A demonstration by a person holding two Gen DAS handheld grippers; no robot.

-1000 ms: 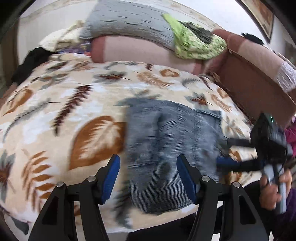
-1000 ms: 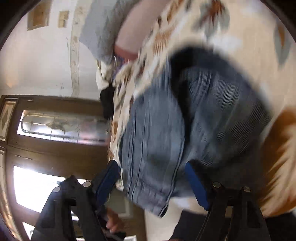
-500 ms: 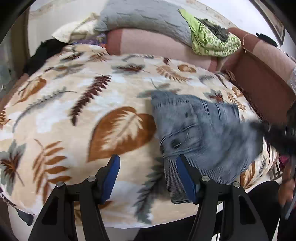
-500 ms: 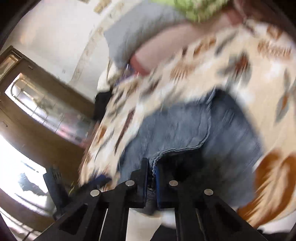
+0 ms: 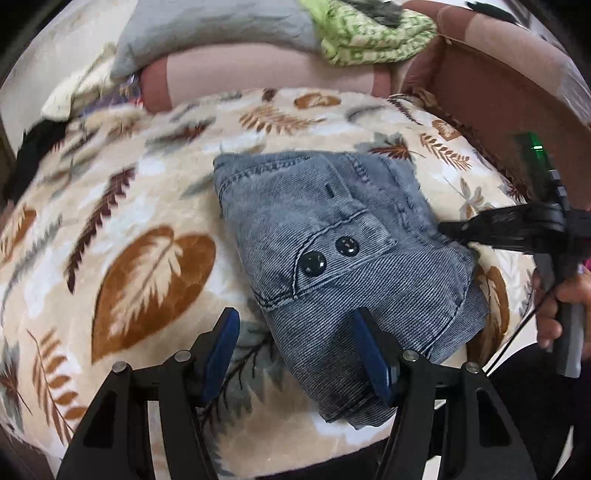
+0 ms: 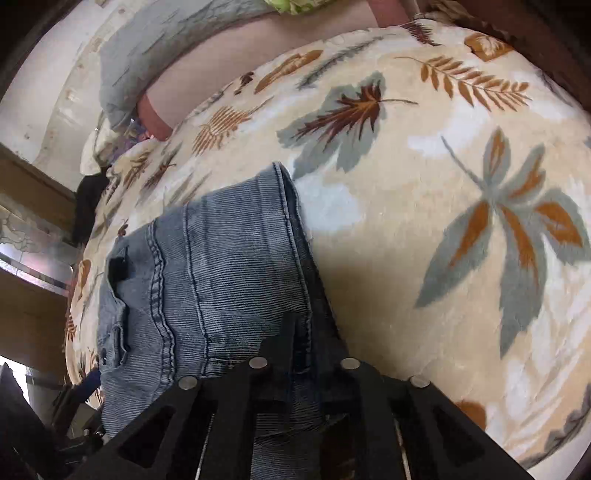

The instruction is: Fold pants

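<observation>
The pants (image 5: 332, 254) are grey-blue denim, folded into a compact bundle on a leaf-patterned blanket (image 5: 122, 229). Two dark buttons show on top. My left gripper (image 5: 295, 354) is open, its blue pads on either side of the bundle's near edge, holding nothing. My right gripper (image 5: 448, 230) comes in from the right, shut on the bundle's right edge. In the right wrist view the pants (image 6: 221, 280) run between the closed fingers of the right gripper (image 6: 304, 332), which pinch a seamed fold.
A pink sofa back (image 5: 266, 70) carries a grey pillow (image 5: 207, 26) and a green cloth (image 5: 373, 33). A brown armrest (image 5: 509, 96) rises at the right. Dark clothing (image 5: 37, 147) lies at the far left. The blanket (image 6: 461, 184) extends right of the pants.
The right gripper closed on the pants' edge and drew the bundle across the blanket. The pants now lie still and sharp. The left gripper stayed open.
</observation>
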